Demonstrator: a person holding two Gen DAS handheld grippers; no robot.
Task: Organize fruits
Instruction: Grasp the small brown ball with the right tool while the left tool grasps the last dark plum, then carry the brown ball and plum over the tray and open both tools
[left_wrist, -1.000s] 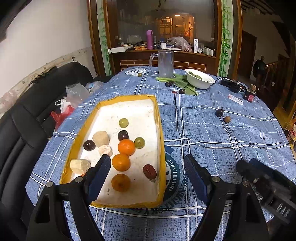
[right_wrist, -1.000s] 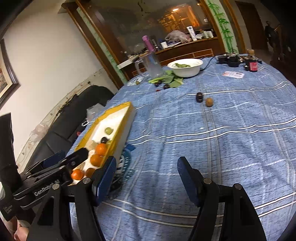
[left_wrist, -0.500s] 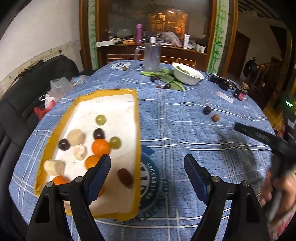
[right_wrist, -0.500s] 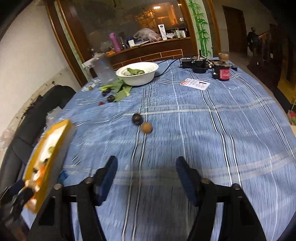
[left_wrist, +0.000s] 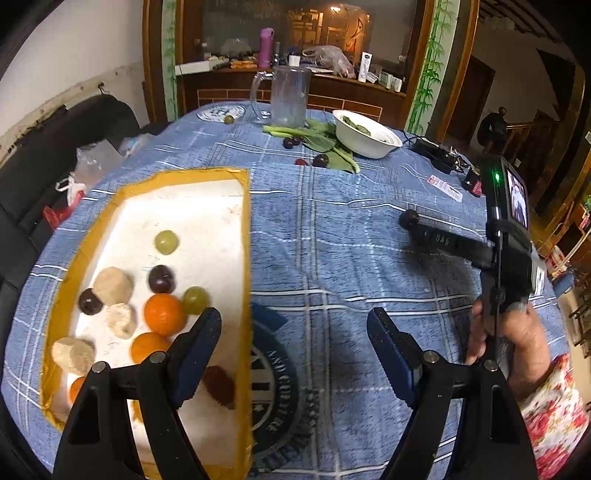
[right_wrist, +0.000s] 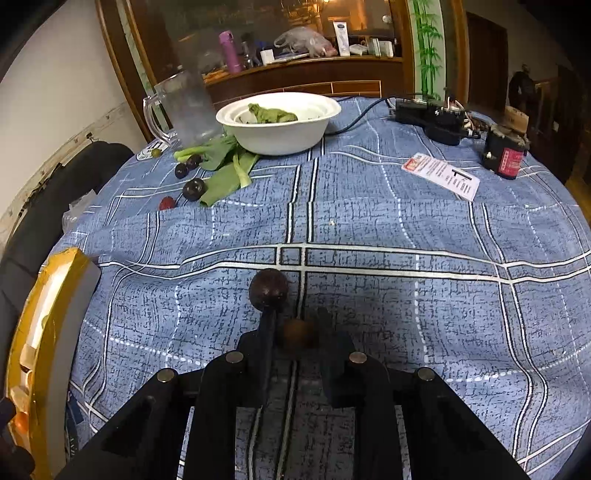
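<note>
The right claw (right_wrist: 295, 336) is squeezing a small brown fruit (right_wrist: 297, 334) between its narrow fingers, low on the tabletop (right_wrist: 406, 258). A dark round fruit (right_wrist: 268, 290) is sitting just past the left finger, so close it may be touching — it is standing right in the way ahead.

The left claw (left_wrist: 295, 354) is hanging wide and holding nothing, with one finger over the tray (left_wrist: 242, 229) and the other over the blue cloth. The tray is lying to the left, with a yellow rim and a white inside. Inside it, oranges (left_wrist: 164, 314), green grapes (left_wrist: 166, 242), dark plums (left_wrist: 161, 278), tan lumps (left_wrist: 112, 286) and a red date (left_wrist: 219, 380) are sitting in a loose bunch.

Farther out, more dark plums (right_wrist: 194, 189) and a little red fruit (right_wrist: 167, 203) are lying beside green leaves (right_wrist: 225, 173). A paper card (right_wrist: 441, 175) is lying to the right, near a small red-labelled bottle (right_wrist: 506, 153). Behind the leaves, a white bowl (right_wrist: 280, 136) is holding greens, and a clear mug (right_wrist: 184, 109) is standing next to it. A green grape (right_wrist: 156, 152) is sitting alone by the mug, at the far edge.
</note>
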